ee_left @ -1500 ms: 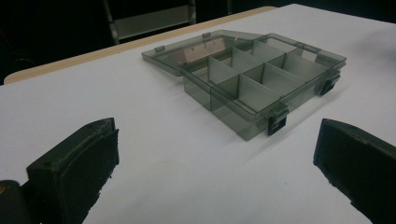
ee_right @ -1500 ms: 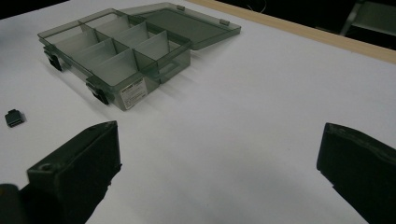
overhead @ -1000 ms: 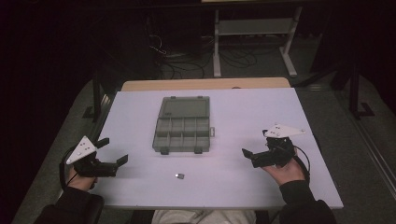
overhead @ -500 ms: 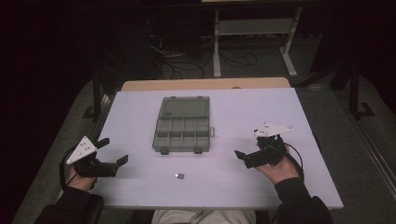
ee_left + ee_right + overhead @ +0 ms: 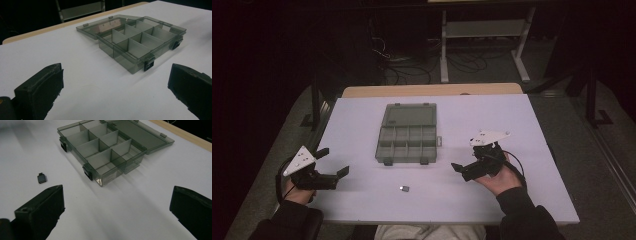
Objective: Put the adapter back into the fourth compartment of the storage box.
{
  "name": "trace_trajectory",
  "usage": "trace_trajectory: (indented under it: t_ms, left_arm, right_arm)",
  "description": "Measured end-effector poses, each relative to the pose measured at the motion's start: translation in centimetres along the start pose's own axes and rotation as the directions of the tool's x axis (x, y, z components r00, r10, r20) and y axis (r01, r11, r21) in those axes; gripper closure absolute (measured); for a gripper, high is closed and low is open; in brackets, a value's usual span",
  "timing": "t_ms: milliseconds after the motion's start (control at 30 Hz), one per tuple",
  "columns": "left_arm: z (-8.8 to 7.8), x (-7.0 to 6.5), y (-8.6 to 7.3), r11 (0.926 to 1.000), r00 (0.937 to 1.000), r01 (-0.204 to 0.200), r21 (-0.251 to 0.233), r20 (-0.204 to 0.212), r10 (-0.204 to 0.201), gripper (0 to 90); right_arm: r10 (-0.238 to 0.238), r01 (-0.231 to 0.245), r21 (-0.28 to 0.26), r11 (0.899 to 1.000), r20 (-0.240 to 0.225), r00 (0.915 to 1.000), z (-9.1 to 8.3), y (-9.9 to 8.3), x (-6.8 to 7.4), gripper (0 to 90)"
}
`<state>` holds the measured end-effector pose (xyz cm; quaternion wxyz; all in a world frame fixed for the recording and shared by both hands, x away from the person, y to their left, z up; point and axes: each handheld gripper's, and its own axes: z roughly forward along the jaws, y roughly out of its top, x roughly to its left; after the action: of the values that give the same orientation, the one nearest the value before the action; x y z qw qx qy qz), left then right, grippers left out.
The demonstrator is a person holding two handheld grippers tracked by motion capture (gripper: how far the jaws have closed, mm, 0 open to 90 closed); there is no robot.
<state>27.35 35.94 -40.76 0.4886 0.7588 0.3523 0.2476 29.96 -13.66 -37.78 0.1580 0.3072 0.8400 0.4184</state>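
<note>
Two claws sit low over the white table (image 5: 522, 115), and we see both with their jaws spread wide and nothing between them. Nearest to us, the left claw (image 5: 333, 163) hovers at the table's near left corner, its jaws pointing right, well apart from everything else. The right claw (image 5: 464, 167) is held just above the surface at the near right, its jaws pointing left. Ahead of the right claw and slightly nearer to us lies a small dark chip (image 5: 404, 188), flat on the table and apart from both claws. Farther off, between the two claws and beyond them, we find the grey plastic box (image 5: 407, 142) with its lid folded back flat and its compartments showing bare.
</note>
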Motion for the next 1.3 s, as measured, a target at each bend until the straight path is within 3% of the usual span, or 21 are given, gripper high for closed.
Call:
trace_trajectory:
  t_ms: [500, 1300]
  left_arm:
    - [0.0, 0.0, 0.0, 1.0000, 1.0000, 0.000, 0.001, 0.000, 0.000, 0.0]
    - [0.0, 0.0, 0.0, 1.0000, 1.0000, -0.001, 0.000, 0.001, 0.001, 0.0]
  right_arm:
    - [-0.057, 0.058, 0.022, 0.998, -0.062, 0.9965, 1.3, 1.8, 1.9, 0.0]
    - [-0.093, 0.101, 0.053, 0.994, -0.135, 0.9865, 3.3, 3.4, 3.7, 0.0]
